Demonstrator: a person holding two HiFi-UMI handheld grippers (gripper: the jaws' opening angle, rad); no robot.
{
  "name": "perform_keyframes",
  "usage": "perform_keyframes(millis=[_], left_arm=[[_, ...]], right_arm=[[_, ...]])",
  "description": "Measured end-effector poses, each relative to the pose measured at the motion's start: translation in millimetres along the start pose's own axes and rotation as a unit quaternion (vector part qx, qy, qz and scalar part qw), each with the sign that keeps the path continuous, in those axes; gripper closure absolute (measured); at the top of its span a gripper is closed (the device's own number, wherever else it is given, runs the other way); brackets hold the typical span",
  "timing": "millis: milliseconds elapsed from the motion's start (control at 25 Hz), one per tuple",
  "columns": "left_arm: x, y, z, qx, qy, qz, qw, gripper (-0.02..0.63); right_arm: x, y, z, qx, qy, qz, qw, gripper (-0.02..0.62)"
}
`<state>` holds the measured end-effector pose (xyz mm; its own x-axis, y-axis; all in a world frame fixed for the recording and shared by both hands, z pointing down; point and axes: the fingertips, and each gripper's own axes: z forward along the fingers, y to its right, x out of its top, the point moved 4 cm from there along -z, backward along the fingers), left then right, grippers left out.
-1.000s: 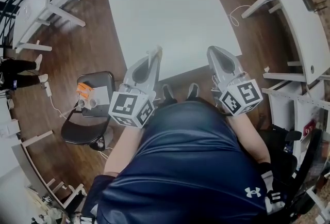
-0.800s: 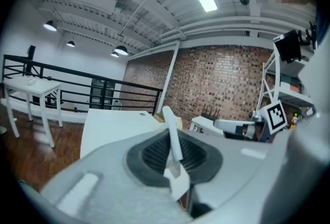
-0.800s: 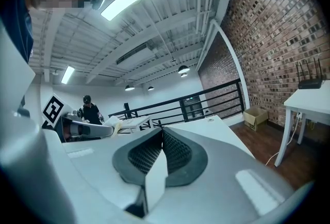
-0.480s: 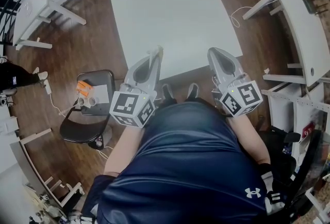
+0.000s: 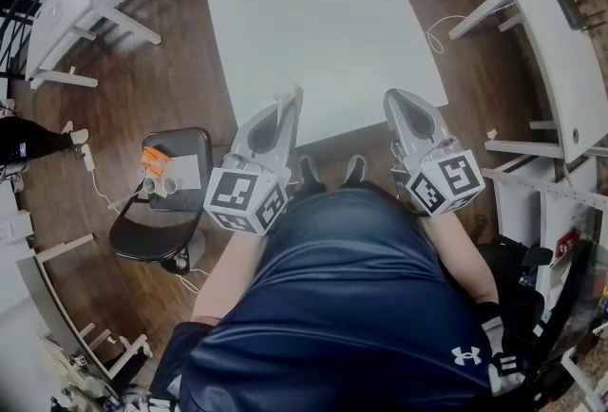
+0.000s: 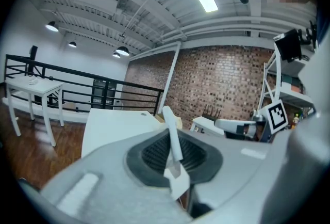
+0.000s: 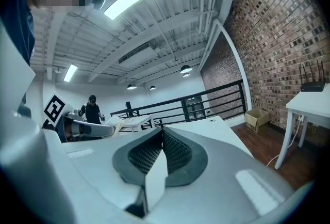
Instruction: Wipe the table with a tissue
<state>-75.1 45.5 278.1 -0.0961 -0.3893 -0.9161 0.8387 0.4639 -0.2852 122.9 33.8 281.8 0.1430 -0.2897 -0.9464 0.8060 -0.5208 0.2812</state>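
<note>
Tissue [image 6: 170, 130]: white, folded into a narrow strip, clamped between the closed jaws of the left gripper [image 5: 282, 116]. Its free end stands up past the jaw tips.
Position: above the near left edge of the white table [image 5: 313, 21]; whether it touches the surface cannot be told.
Right gripper [image 5: 399, 103]: jaws pressed together, nothing between them. It is level with the left one, at the table's near right edge.
Black chair [image 5: 163, 201]: left of the person, on wooden floor, carrying small orange and white items.
</note>
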Motion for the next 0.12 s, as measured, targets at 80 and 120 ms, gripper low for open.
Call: perform_keyframes(millis=[80, 120], left_arm=[[0.2, 0.4, -0.5, 0.0, 0.0, 0.0, 1.0, 0.589], [0.4, 0.5, -0.7, 0.0, 0.0, 0.0, 1.0, 0.589]], right_arm=[[0.6, -0.4, -0.2, 0.0, 0.0, -0.001, 1.0, 0.584], [1.0, -0.6, -0.1, 0.001, 0.0, -0.001, 1.0, 0.584]])
